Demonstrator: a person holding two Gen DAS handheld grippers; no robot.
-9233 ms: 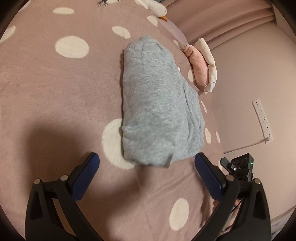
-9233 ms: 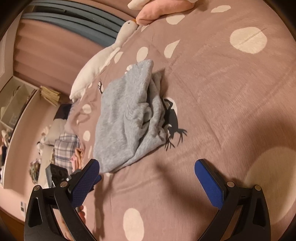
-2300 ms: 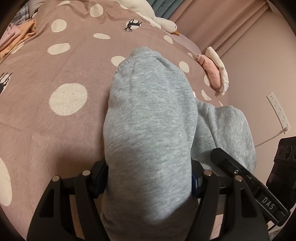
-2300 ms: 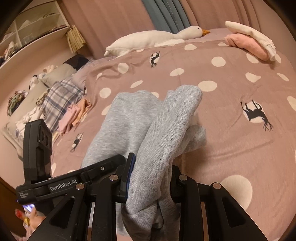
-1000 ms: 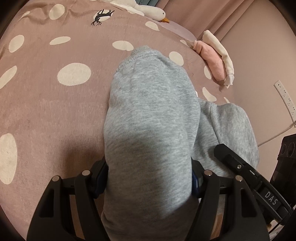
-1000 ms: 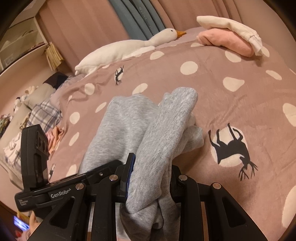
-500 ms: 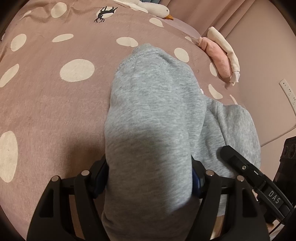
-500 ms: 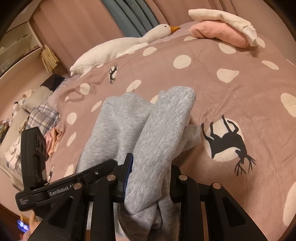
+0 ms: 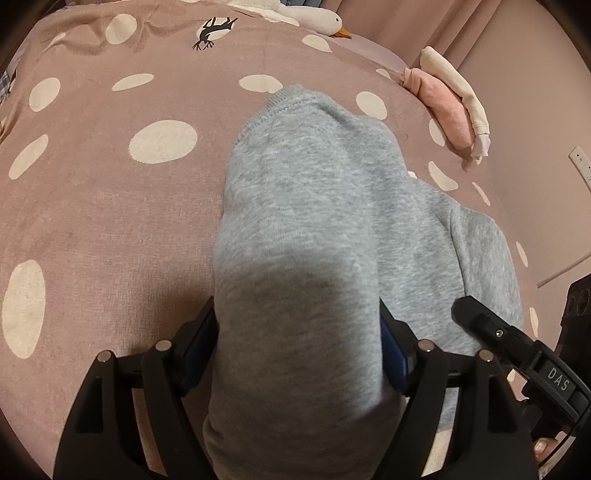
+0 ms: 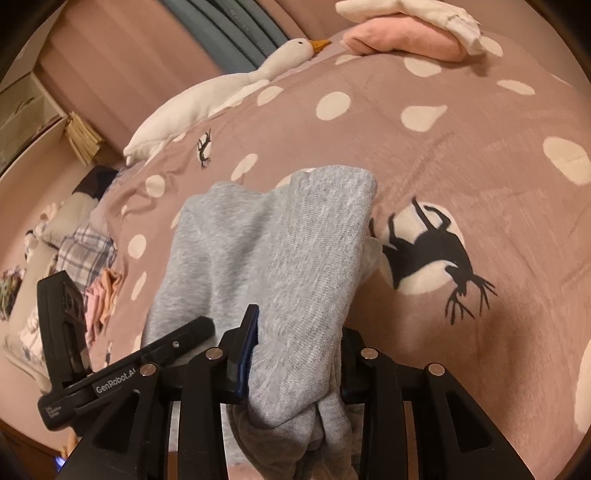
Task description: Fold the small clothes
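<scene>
- The grey garment (image 9: 310, 229) is a folded sweat-fabric piece, held at its near end by both grippers above the bed (image 9: 92, 206).
- Left gripper (image 9: 299, 350): its blue-padded fingers (image 9: 393, 354) are closed in on the near end of the garment, a thick bundle of grey filling the gap between them.
- Right gripper (image 10: 295, 354): fingers drawn narrow, pinching a bunched fold of the same garment (image 10: 288, 258); its left pad (image 10: 248, 350) presses flat on the cloth.
- In the left view the garment's long axis runs straight away from the camera, near end in the fingers, far stitched hem (image 9: 291, 101) pointing toward the head of the bed.
- A second grey layer spreads off to the right of the main fold in that view and lies lower, toward the bed's edge.
- In the right view the pinched fold rises up and away from the fingers, with a wider grey panel beside it on the left.
- The bed cover is dusty pink with cream spots and a black deer print (image 10: 432, 251) just right of the garment.
- A white goose plush (image 10: 221, 92) lies along the far edge of the bed.
- A folded pink cloth (image 10: 402, 42) with a white one (image 10: 424, 11) on top sits at the far corner.
- A plaid cloth (image 10: 85, 251) lies far left in the right view.
</scene>
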